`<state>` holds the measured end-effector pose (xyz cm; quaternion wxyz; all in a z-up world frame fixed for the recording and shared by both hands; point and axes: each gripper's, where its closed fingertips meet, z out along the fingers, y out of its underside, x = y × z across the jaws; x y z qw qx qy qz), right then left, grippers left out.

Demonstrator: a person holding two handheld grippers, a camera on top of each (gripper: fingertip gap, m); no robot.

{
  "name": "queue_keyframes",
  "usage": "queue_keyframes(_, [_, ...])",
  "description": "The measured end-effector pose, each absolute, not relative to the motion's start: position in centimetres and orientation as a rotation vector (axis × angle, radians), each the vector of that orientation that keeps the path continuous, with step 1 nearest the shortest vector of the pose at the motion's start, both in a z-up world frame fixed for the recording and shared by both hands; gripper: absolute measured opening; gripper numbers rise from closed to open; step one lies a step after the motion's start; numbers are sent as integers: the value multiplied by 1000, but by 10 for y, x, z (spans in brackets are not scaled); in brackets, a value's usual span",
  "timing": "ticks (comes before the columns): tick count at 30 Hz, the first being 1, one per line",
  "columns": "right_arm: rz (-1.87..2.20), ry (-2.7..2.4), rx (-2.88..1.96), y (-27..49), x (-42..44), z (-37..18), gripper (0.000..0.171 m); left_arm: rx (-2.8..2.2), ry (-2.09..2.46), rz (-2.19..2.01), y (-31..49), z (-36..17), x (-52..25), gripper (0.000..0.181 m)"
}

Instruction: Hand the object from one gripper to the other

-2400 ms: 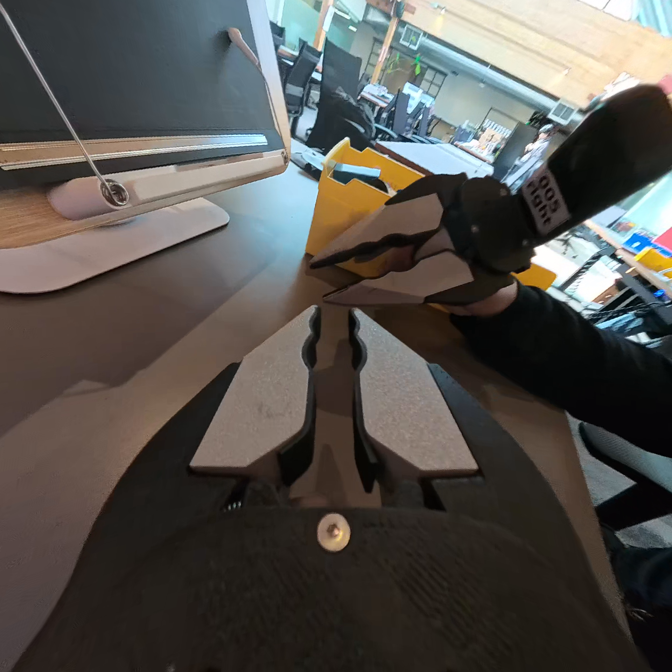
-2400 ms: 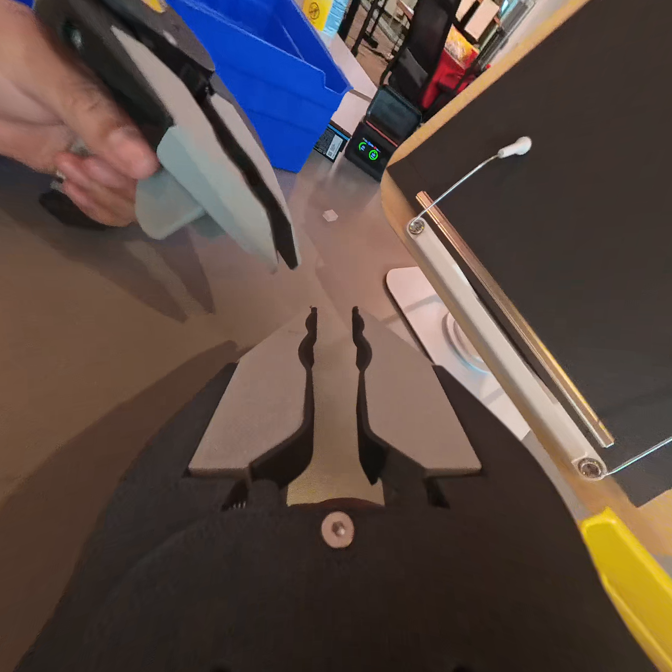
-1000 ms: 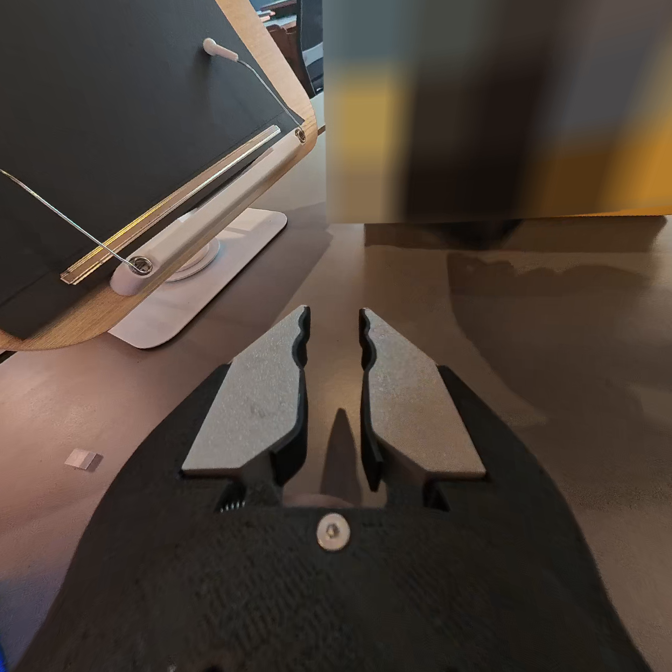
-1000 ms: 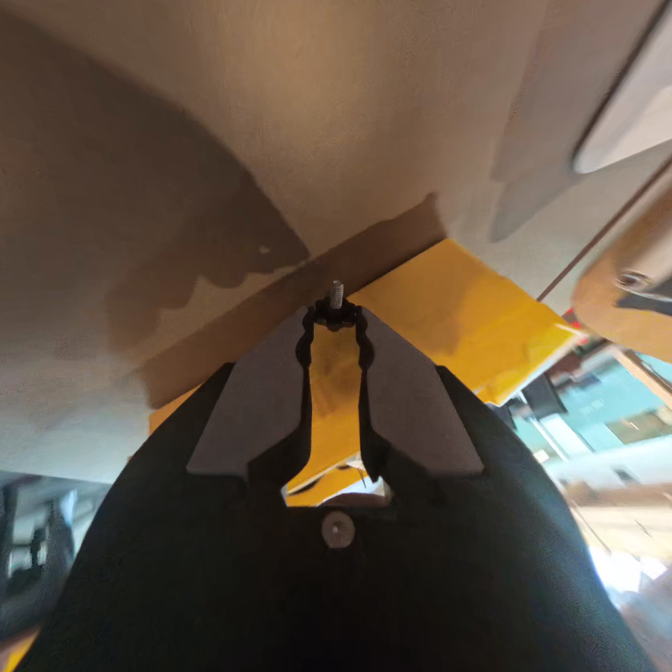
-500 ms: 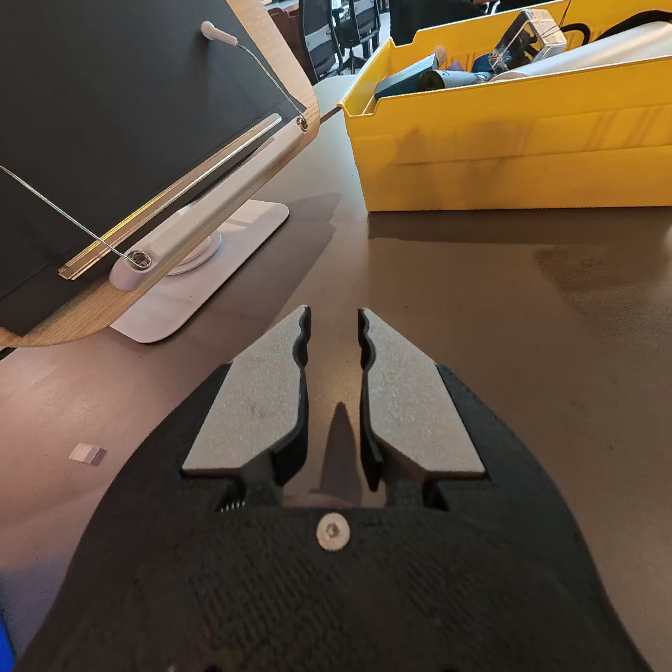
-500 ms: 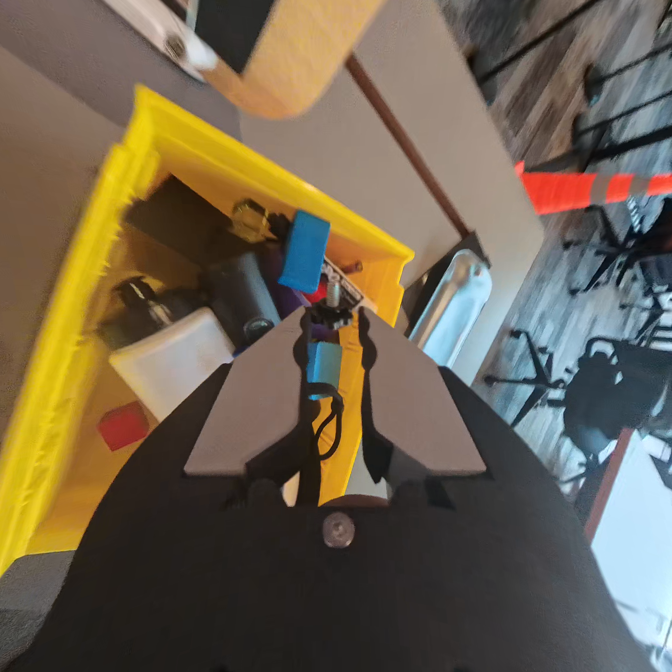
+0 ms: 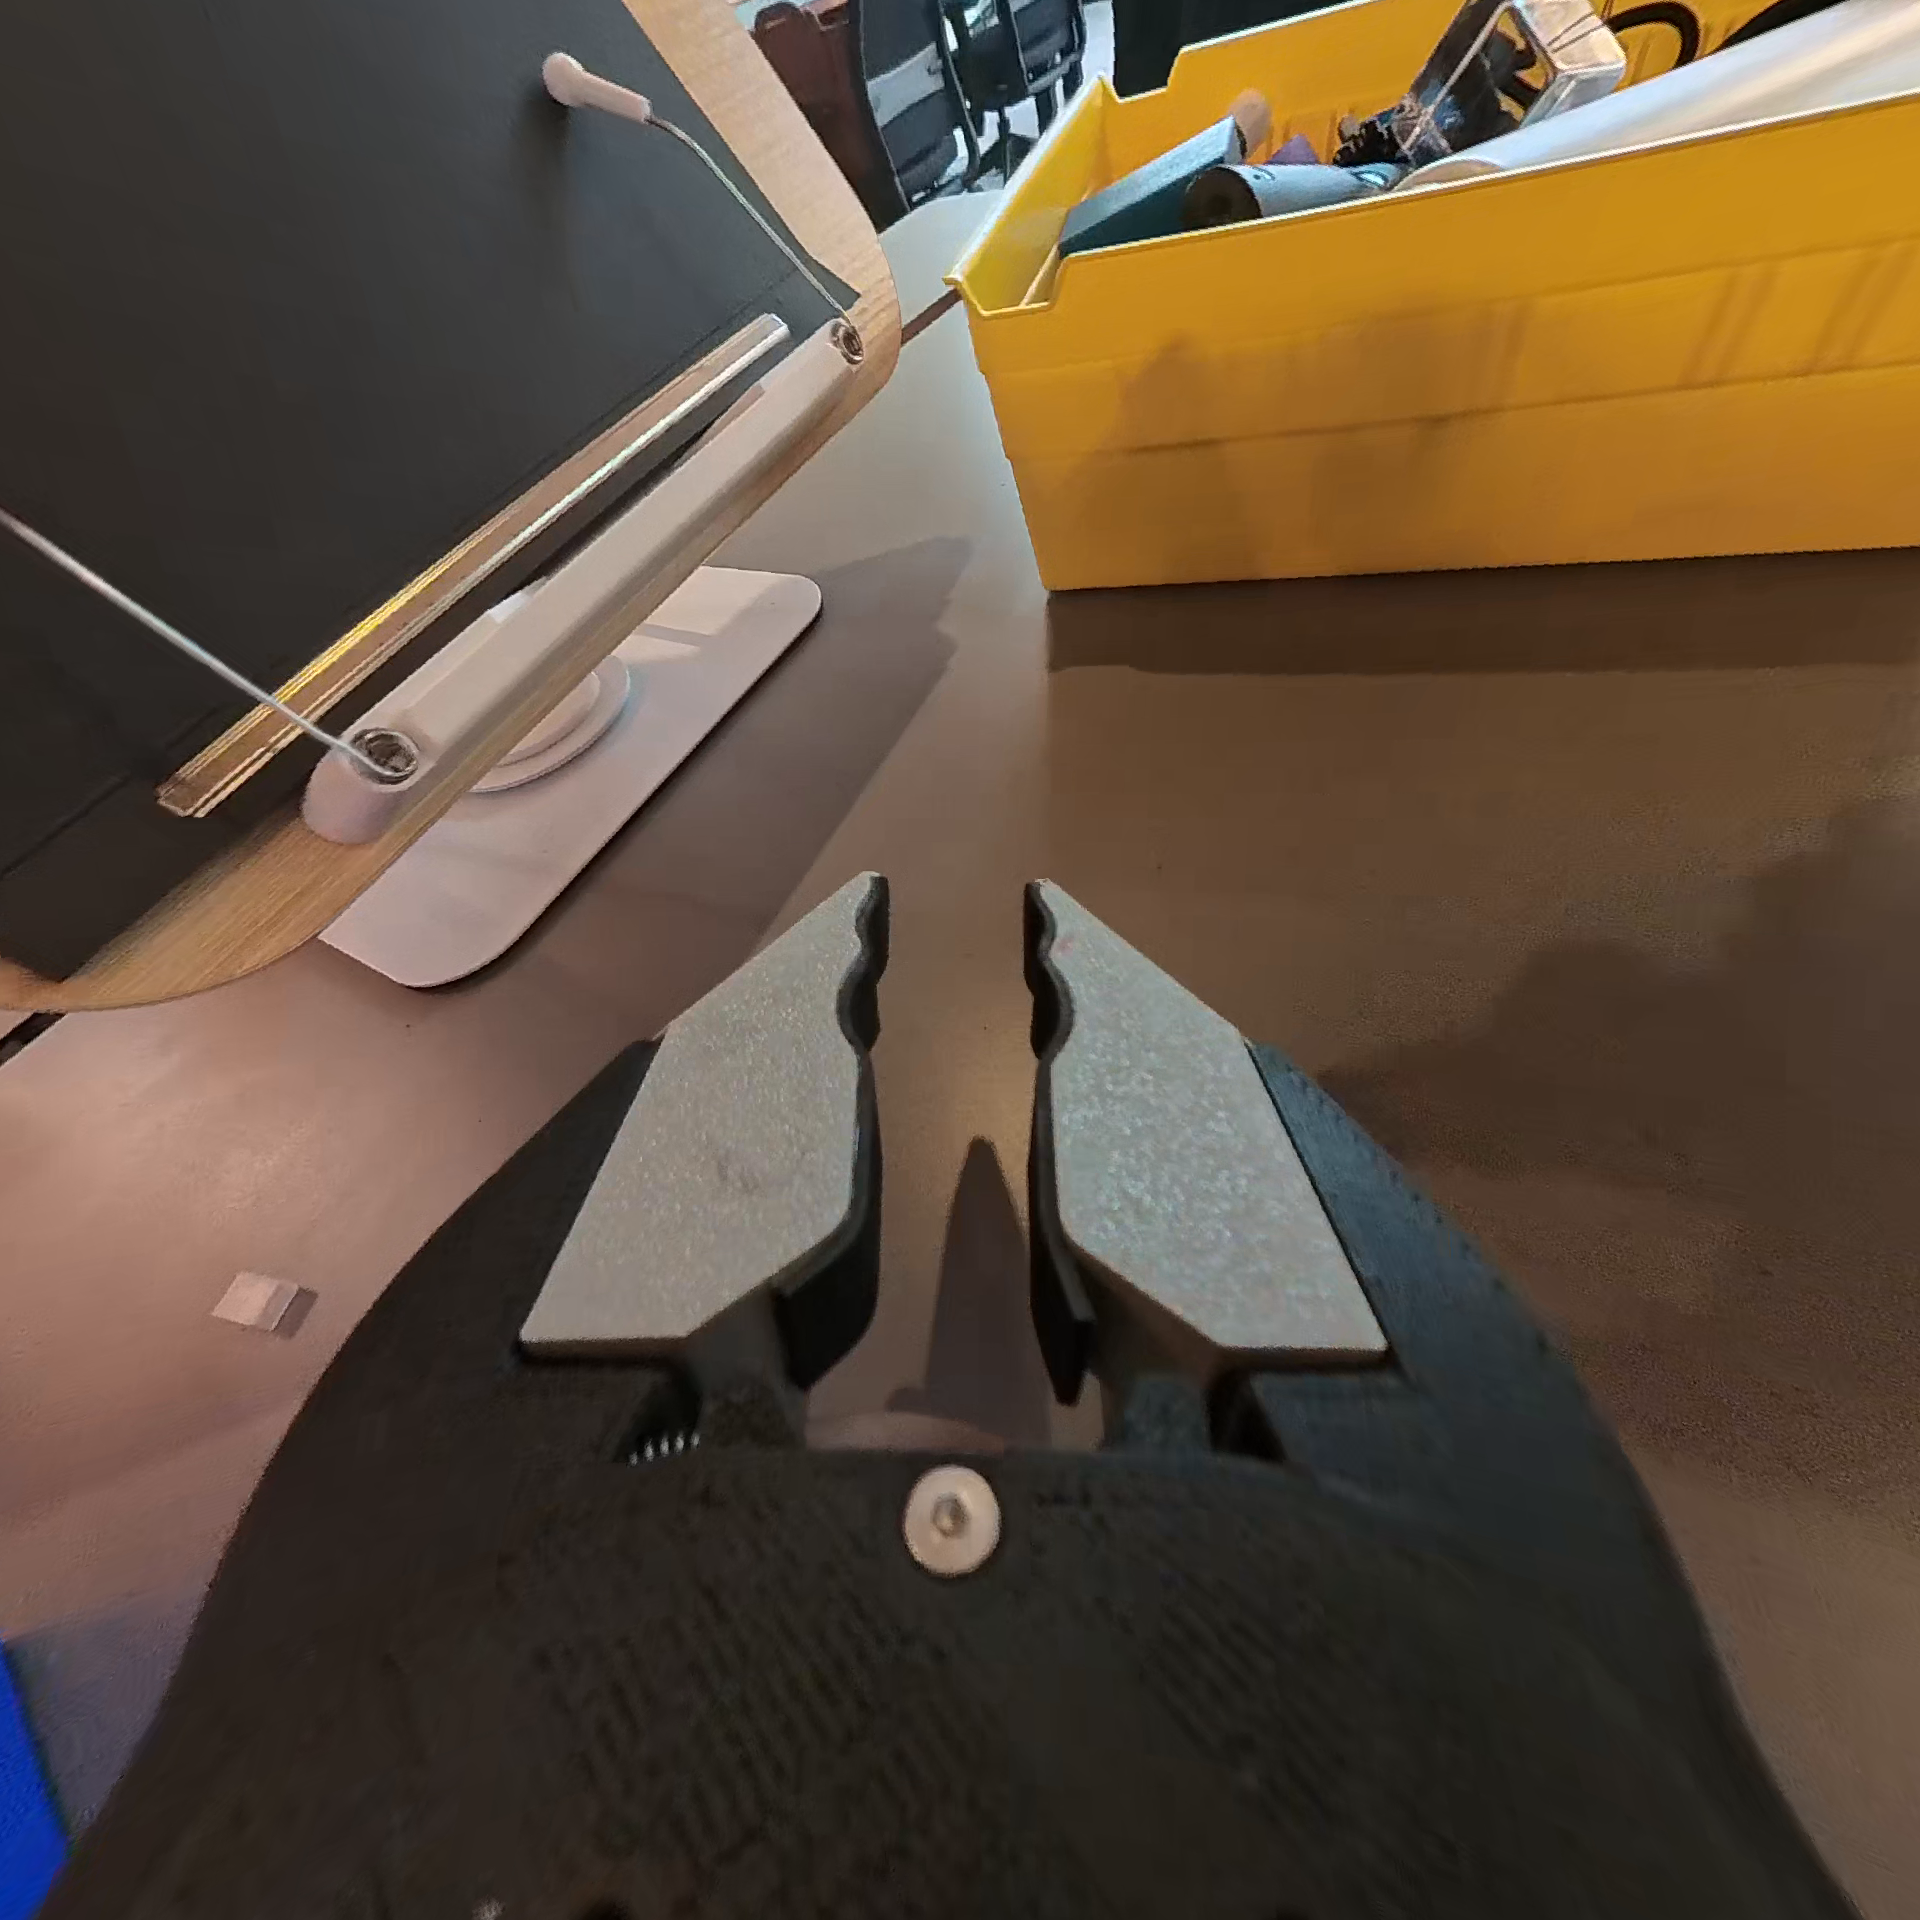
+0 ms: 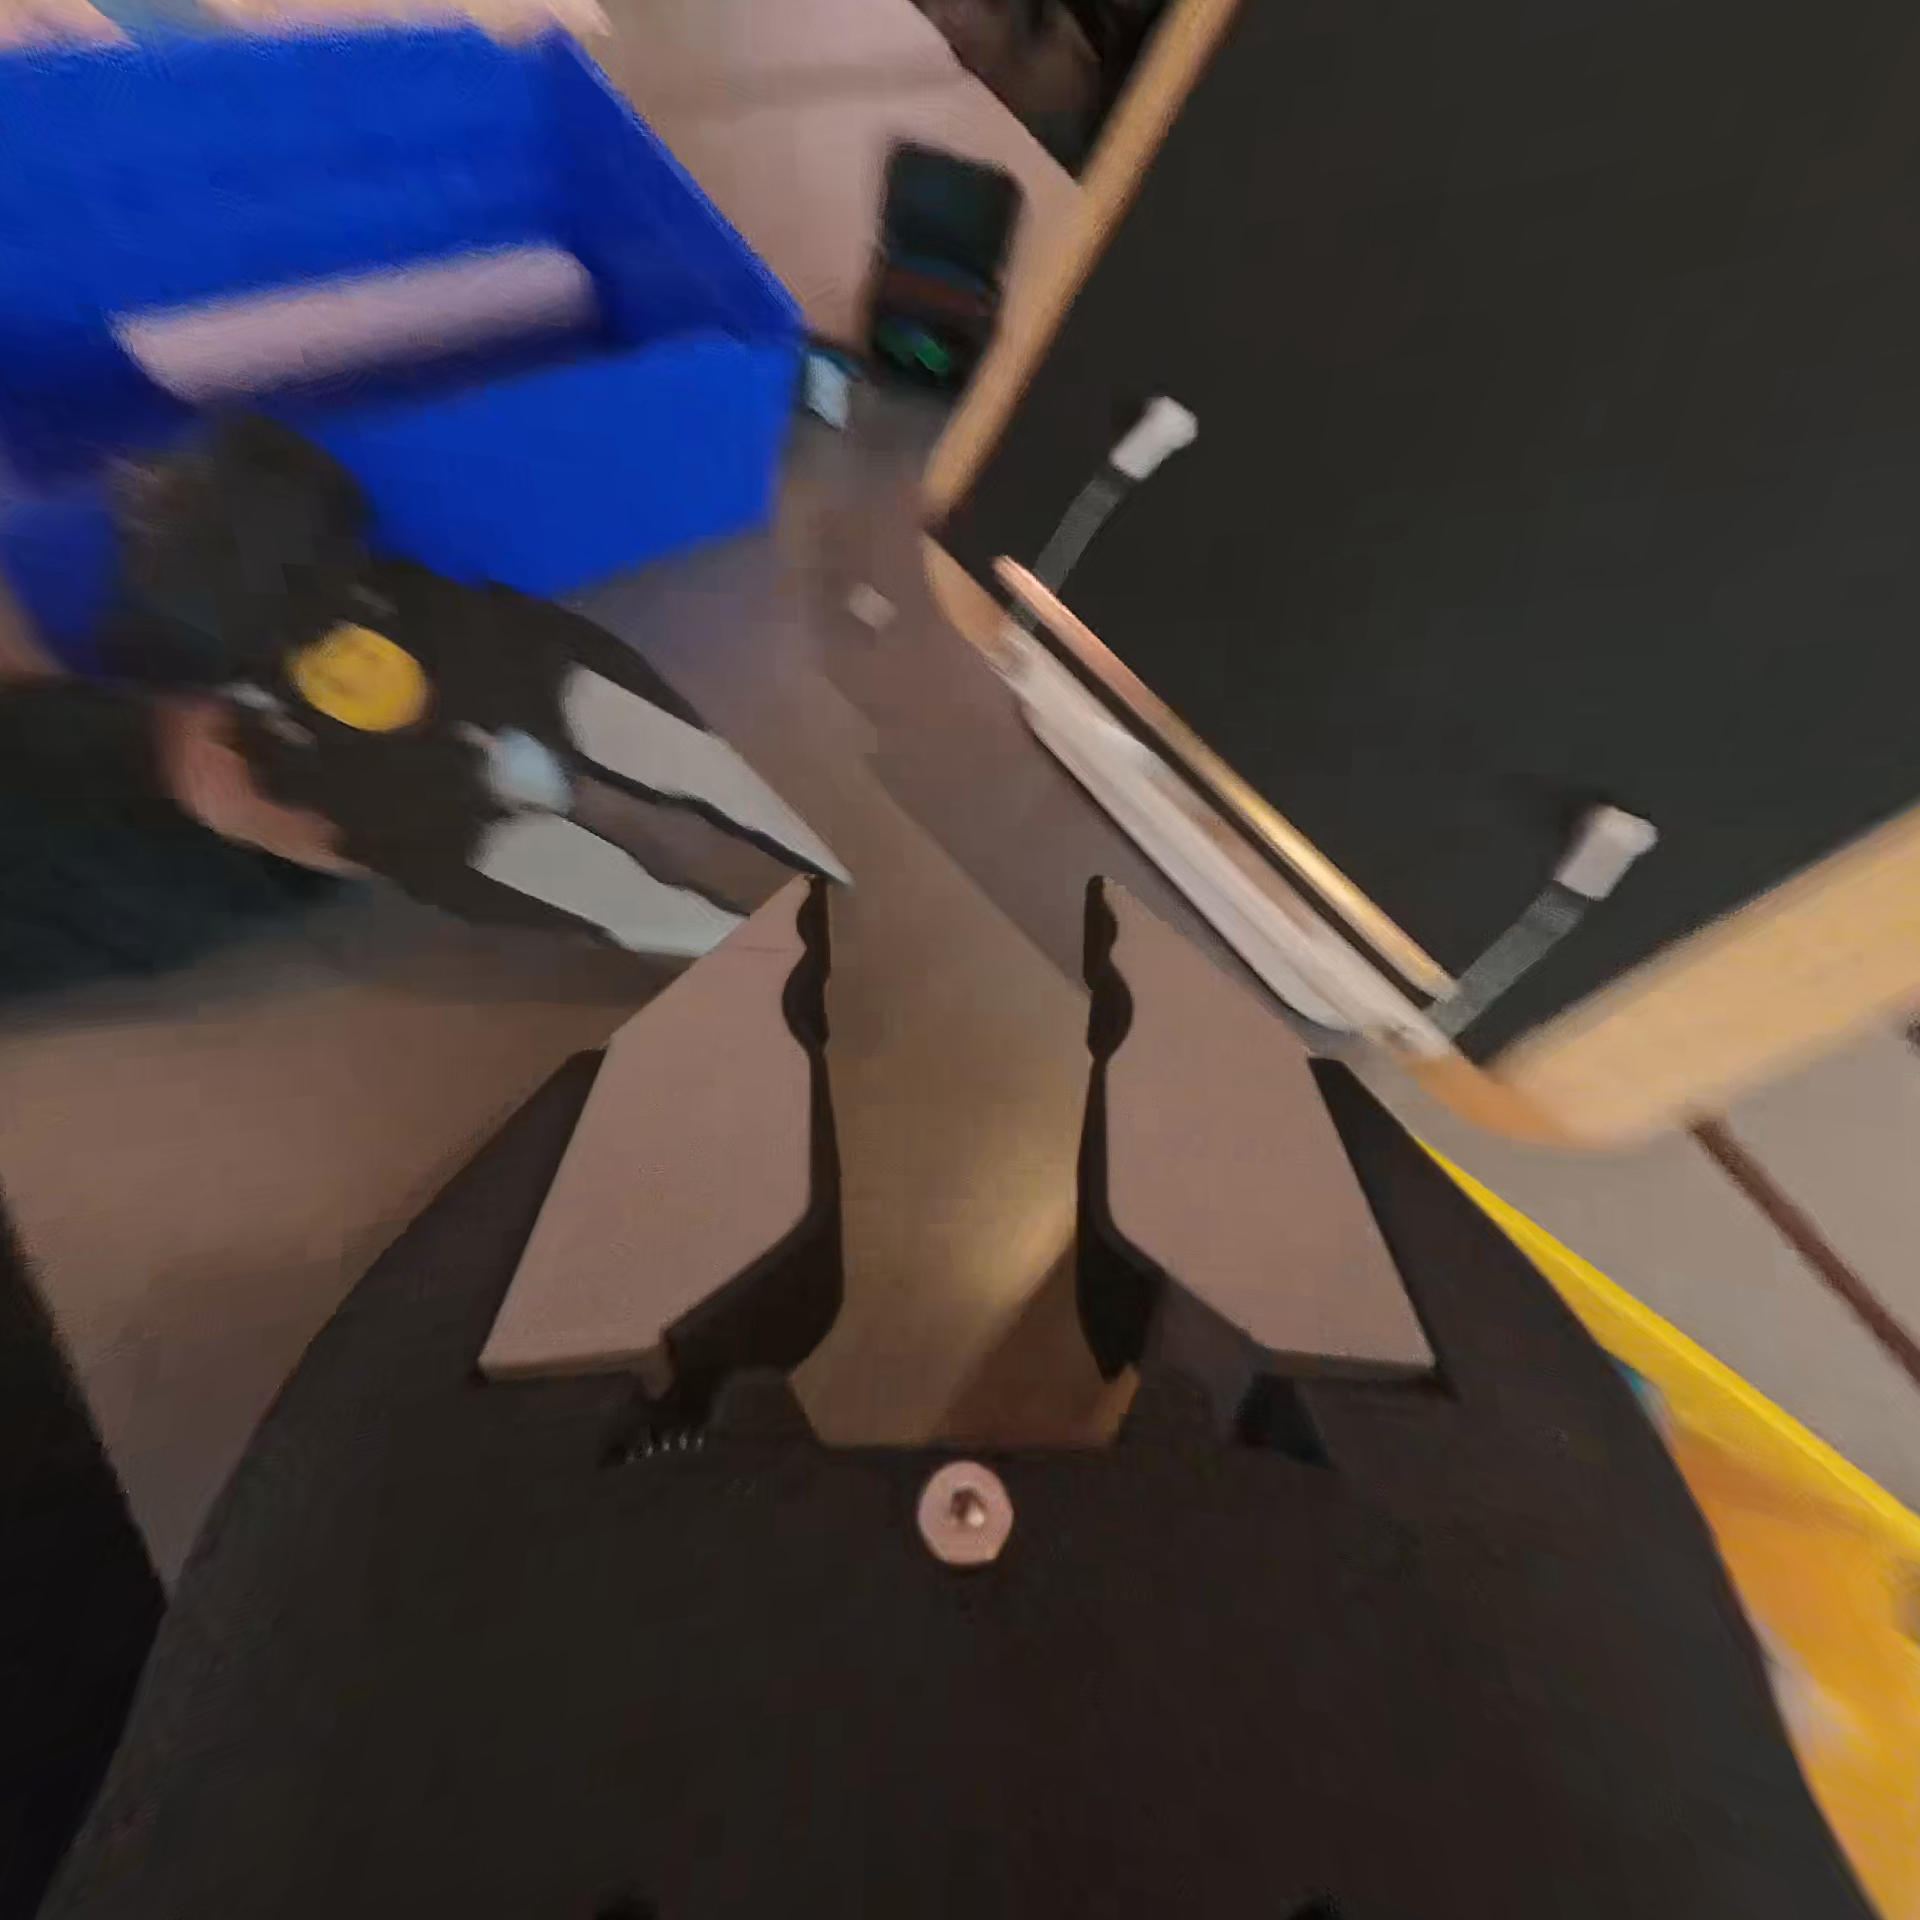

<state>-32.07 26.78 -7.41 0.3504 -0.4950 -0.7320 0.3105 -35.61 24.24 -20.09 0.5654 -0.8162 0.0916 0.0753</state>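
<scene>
My left gripper (image 7: pixel 954 914) hovers low over the brown table (image 7: pixel 1351 935), its jaws a little apart with nothing between them. Its grey fingers (image 8: pixel 665 769) also show blurred at the left of the right wrist view, held by a hand. My right gripper (image 8: pixel 951 894) is open and empty, and its left fingertip is close to the left gripper's tips. The small black screw knob is not in view in either frame.
A yellow bin (image 7: pixel 1455 416) with several items stands at the back right, and its edge (image 8: pixel 1766 1507) is beside my right gripper. A black and wood book stand (image 7: pixel 312 364) on a white base is at the left. A blue bin (image 8: pixel 416 312) lies beyond. There is about 15 cm between the tips of the two grippers.
Half a second ago my right gripper held a small black screw knob over the yellow bin. Now it is open, empty and swung toward the left gripper. The left gripper has barely moved.
</scene>
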Motion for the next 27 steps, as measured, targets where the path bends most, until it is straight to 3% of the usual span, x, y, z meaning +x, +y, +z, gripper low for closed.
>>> queue_keyframes(3, [891, -1757, -1259, 246, -353, -105, 49, -1874, 109, 235, 242, -192, -373, 23])
queue_keyframes(10, [801, -1649, -1214, 280, -407, -199, 49, -1864, 29, 244, 239, -190, -386, 24])
queue_keyframes(20, [748, -1756, -1177, 275, -410, -218, 54, -1897, -11, 295, 237, -194, -374, 29])
queue_keyframes(27, [795, -1754, -1200, 270, -404, -217, 54, -1892, 90, 153, 178, -148, -277, 32])
